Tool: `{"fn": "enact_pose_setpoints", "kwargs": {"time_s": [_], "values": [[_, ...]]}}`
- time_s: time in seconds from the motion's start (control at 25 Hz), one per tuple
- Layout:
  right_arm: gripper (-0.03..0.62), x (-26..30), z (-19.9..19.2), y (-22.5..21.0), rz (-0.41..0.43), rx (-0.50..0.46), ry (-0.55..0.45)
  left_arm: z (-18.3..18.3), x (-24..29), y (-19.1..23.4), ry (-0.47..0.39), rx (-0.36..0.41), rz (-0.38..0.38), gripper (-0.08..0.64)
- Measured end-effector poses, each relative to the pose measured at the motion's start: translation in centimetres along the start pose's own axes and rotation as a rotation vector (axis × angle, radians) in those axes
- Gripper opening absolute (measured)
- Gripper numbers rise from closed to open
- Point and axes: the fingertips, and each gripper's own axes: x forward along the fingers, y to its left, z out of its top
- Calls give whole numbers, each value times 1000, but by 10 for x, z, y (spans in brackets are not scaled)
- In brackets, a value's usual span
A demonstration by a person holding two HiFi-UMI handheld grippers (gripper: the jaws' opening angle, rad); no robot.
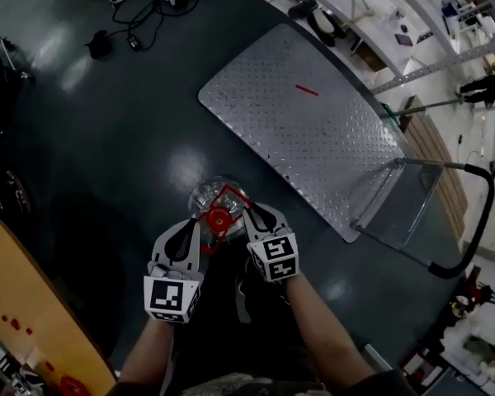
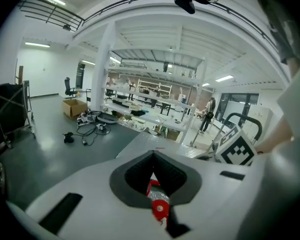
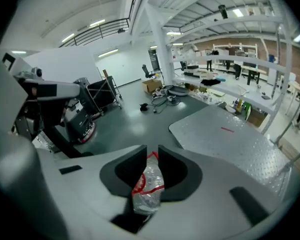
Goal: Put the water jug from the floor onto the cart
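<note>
The left hand-held gripper (image 1: pixel 191 231) has its jaw tips together over the red cap (image 1: pixel 219 218) of the water jug (image 1: pixel 208 195) and grips nothing. The right hand-held gripper (image 1: pixel 261 217) is slightly open, with the red handle (image 3: pixel 149 189) showing in the gap. The jug stands on the floor (image 1: pixel 107 139) beside the cart (image 1: pixel 297 114).

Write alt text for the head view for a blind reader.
Seen from above, the left gripper and right gripper flank the red cap of a clear water jug standing on the dark floor. A diamond-plate cart with a black push handle sits just beyond it, to the right.
</note>
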Motion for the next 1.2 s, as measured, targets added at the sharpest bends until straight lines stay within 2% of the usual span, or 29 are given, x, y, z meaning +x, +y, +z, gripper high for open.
{"fn": "enact_pose_setpoints", "kwargs": {"time_s": [0.32, 0.6, 0.88, 1.0, 1.08, 1.2], "values": [[109, 53, -40, -11, 4, -148, 164, -29, 17, 21, 43, -20, 12, 8], [110, 85, -70, -15, 21, -282, 315, -48, 26, 42, 77, -117, 53, 8], [110, 110, -84, -22, 41, -339, 370, -58, 40, 39, 95, -129, 38, 8], [104, 115, -86, -25, 34, -367, 382, -65, 44, 36, 114, -127, 24, 8], [52, 116, -88, -26, 23, -372, 394, -68, 46, 35, 127, -115, 16, 8], [31, 116, -91, -26, 20, -381, 410, -70, 47, 33, 133, -110, 13, 8]]}}
